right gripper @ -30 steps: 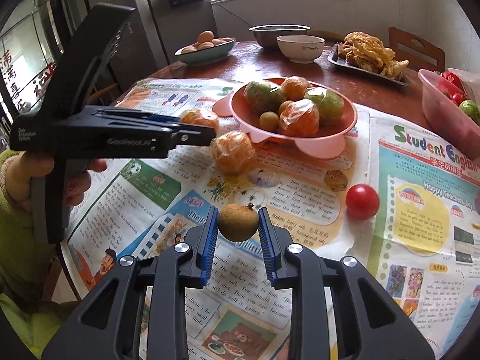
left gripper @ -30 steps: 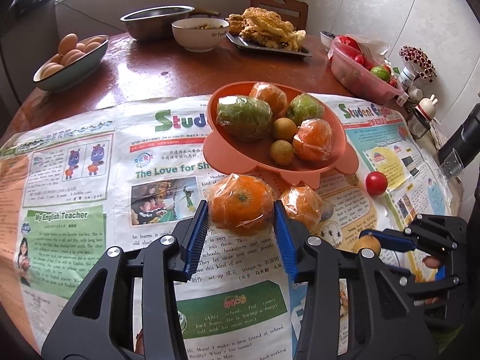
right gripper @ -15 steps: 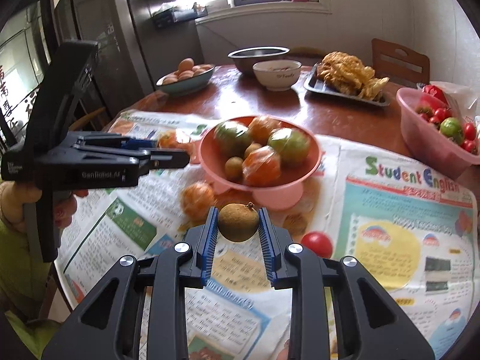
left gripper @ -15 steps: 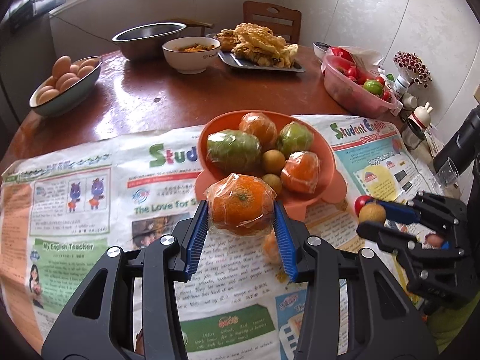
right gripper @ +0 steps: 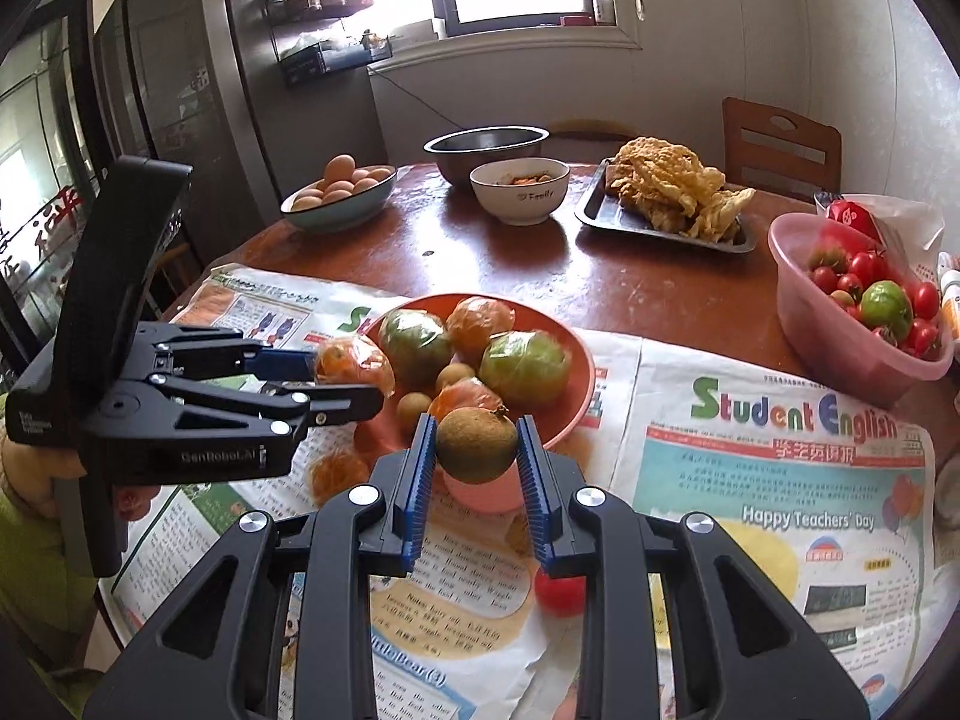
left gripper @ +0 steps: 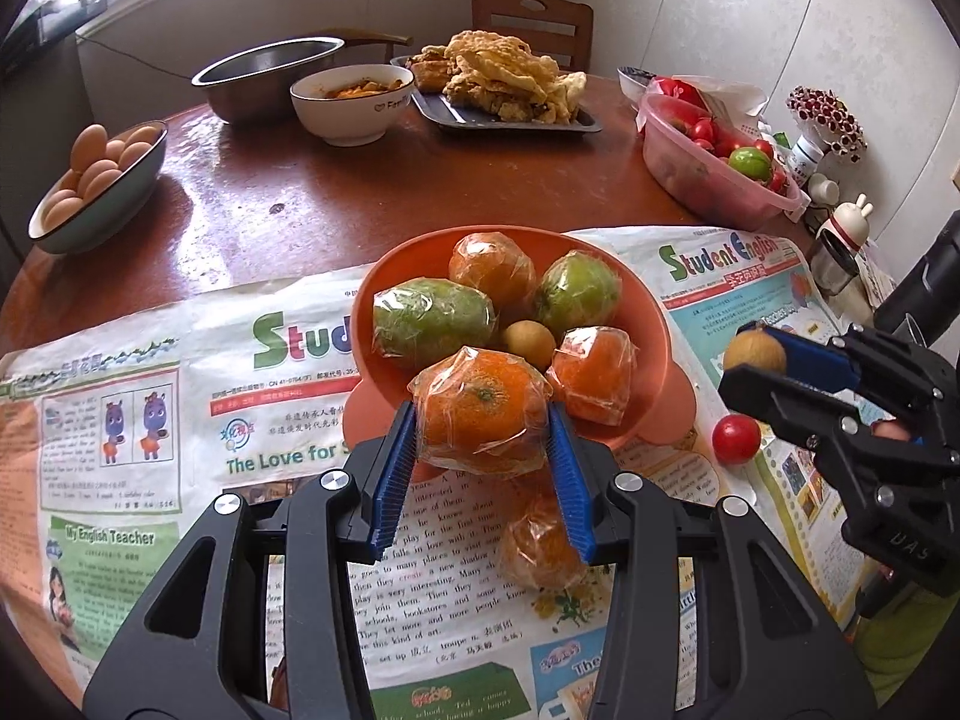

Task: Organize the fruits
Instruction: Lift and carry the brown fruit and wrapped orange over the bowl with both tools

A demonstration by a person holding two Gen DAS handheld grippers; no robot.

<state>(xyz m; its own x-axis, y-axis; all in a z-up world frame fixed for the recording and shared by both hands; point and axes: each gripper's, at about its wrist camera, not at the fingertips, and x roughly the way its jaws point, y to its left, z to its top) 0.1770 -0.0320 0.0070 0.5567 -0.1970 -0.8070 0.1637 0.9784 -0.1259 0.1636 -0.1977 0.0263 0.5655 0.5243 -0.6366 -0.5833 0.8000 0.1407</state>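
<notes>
We look along each pair of tongs from close behind, angled down over the bench. Both views share the orange bowl just ahead, and each sees the other tongs beside it.

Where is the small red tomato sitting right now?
The red tomato lies loose on the newspaper, just right of the orange bowl; in the right wrist view it peeks out beneath the right hand-held gripper.

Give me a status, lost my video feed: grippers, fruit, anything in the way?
Left gripper shut on wrapped orange, at orange bowl rim. Right gripper shut on small brown fruit, near bowl. Bowl crowded; another wrapped orange and red tomato on newspaper.
</notes>
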